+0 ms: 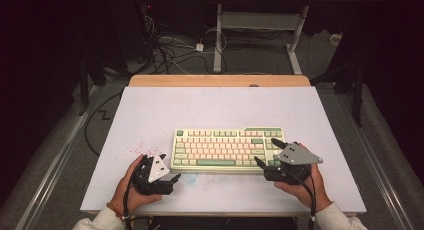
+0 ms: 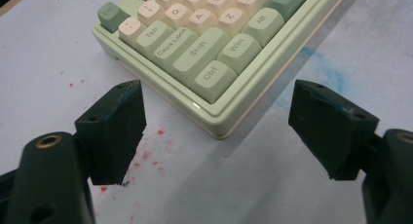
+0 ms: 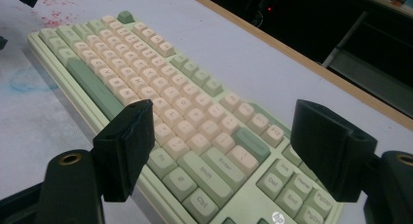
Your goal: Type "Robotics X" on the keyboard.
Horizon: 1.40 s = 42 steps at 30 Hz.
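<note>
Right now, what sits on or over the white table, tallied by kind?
Keyboard: 1
Handheld grippers: 2, left gripper and right gripper, both with jaws open
Hands: 2
Total: 5

Dark room, grey floor (image 1: 65, 155), tangled cables (image 1: 167, 52), white desk frame (image 1: 260, 22).

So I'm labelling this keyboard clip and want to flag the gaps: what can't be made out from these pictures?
- Keyboard, high view: key legends too small to read.
- Its right end, high view: partly covered by the right gripper.
- Left gripper view: the keyboard's upper rows run off the top edge, so it is mostly out of frame.
- Right gripper view: the near right corner is cut off by the bottom edge; far legends blurred.
- Floor cables, high view: too dark to trace.
</note>
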Tool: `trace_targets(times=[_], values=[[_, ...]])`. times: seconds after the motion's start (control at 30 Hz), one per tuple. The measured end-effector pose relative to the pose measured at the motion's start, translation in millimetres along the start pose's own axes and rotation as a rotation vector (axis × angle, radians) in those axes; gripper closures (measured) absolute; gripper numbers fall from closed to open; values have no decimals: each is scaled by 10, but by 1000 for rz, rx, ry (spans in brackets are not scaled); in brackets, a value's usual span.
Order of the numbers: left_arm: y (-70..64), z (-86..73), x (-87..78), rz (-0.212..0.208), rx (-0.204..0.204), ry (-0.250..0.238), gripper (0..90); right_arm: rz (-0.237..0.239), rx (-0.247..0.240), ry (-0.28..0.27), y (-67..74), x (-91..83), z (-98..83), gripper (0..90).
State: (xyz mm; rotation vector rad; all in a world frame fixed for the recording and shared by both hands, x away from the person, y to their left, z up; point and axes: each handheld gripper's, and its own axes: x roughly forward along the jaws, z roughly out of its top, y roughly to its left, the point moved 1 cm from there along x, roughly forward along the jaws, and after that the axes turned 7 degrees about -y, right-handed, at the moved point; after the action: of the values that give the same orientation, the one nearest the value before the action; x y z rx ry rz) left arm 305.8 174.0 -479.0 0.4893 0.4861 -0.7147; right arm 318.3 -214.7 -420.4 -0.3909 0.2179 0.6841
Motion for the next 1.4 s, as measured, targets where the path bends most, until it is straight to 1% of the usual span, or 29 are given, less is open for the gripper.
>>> trace_targets(times=[0.2, 0.3, 0.37, 0.4, 0.47, 0.5, 0.57, 0.6, 0.63, 0.7, 0.73, 0.77, 0.8, 0.83, 0.93, 0.97, 1.03, 1.13, 1.2, 1.23, 1.3, 1.33, 1.4], values=[[8, 21, -20, 1, -12, -17, 206, -22, -1, -3, -29, -112, -79, 251], [10, 29, -25, -3, -21, -18, 216, -33, 2, 4, -35, -158, -124, 250], [12, 30, -15, 2, -25, -4, 222, -39, 1, 8, -34, -185, -157, 251], [16, 31, -17, -6, -31, -5, 235, -47, -3, 11, -31, -200, -174, 251], [24, 43, -26, -11, -33, -19, 248, -49, -1, 17, -21, -223, -212, 251], [24, 50, -31, -15, -40, -24, 260, -54, -8, 24, -14, -234, -230, 251], [30, 66, -38, -16, -44, -19, 281, -54, -5, 31, -7, -259, -262, 251], [32, 73, -37, -15, -57, -20, 302, -55, -2, 33, -3, -272, -277, 251], [34, 77, -38, -23, -73, -16, 323, -58, -4, 35, 2, -284, -290, 251], [50, 95, -35, -23, -88, -9, 376, -55, 1, 41, 8, -303, -314, 251], [60, 107, -33, -29, -94, -5, 398, -55, -1, 44, 10, -311, -326, 251], [71, 121, -35, -46, -101, -9, 462, -56, -1, 47, 14, -318, -338, 251], [80, 140, -34, -53, -106, -7, 520, -54, 1, 51, 20, -323, -350, 251], [88, 162, -30, -53, -99, 1, 567, -53, -1, 56, 25, -327, -362, 251], [100, 233, -5, -82, -98, 4, 711, -48, -3, 67, 43, -335, -386, 251], [96, 261, 9, -89, -91, 8, 752, -47, -5, 69, 46, -337, -389, 251], [78, 327, 40, -94, -70, 10, 805, -50, -11, 69, 51, -341, -394, 250], [50, 440, 97, -112, -41, 20, 859, -47, -14, 74, 60, -334, -398, 251], [32, 500, 138, -120, -25, 30, 868, -44, -17, 75, 70, -326, -401, 251], [27, 524, 161, -129, -22, 34, 870, -42, -20, 76, 76, -323, -403, 250], [22, 567, 210, -127, -15, 44, 870, -41, -25, 79, 86, -318, -408, 250], [28, 588, 235, -131, -23, 45, 870, -41, -27, 81, 89, -316, -411, 251], [41, 634, 281, -129, -18, 51, 870, -40, -25, 84, 89, -314, -415, 250]])
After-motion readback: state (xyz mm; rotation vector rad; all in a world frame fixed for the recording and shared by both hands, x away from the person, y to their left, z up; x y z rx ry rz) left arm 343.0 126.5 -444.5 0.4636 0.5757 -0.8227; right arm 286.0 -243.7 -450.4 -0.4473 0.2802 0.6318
